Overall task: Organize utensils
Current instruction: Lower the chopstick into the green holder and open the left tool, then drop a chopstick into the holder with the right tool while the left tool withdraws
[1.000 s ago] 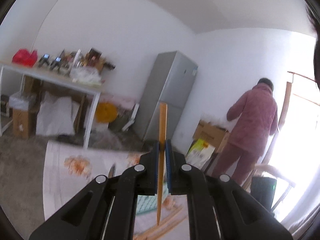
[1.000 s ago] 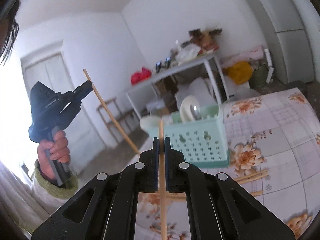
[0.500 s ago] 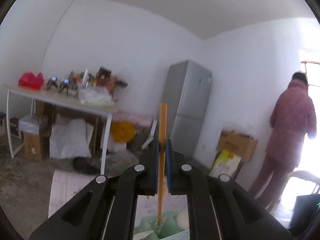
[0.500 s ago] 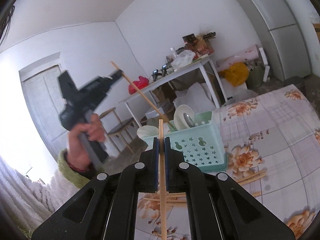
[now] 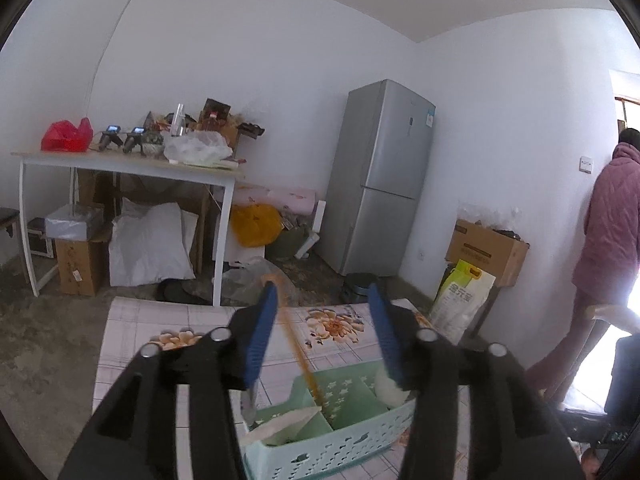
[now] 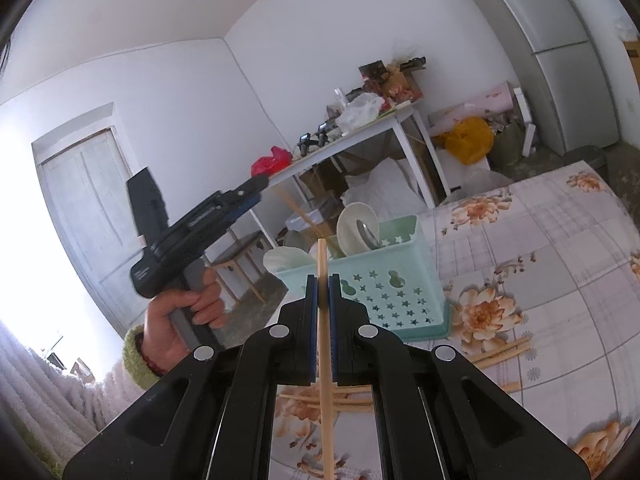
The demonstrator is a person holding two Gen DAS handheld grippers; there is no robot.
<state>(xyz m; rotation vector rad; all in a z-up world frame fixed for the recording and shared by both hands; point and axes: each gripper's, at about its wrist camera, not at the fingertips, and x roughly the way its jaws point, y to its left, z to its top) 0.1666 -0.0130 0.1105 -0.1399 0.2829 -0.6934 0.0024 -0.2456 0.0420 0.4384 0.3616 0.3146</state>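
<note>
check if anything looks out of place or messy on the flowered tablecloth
Yes: several loose wooden chopsticks lie scattered at odd angles on the flowered tablecloth, outside the mint-green perforated plastic basket where the other utensils stand. Nothing looks spilled or broken.

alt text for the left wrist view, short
The left gripper, jaws opening, hangs over a mint basket on a floral tablecloth, and a blurred chopstick slants between the jaws into the basket, touching neither pad. Behind are a cluttered table, a grey fridge and a person in pink.
</note>
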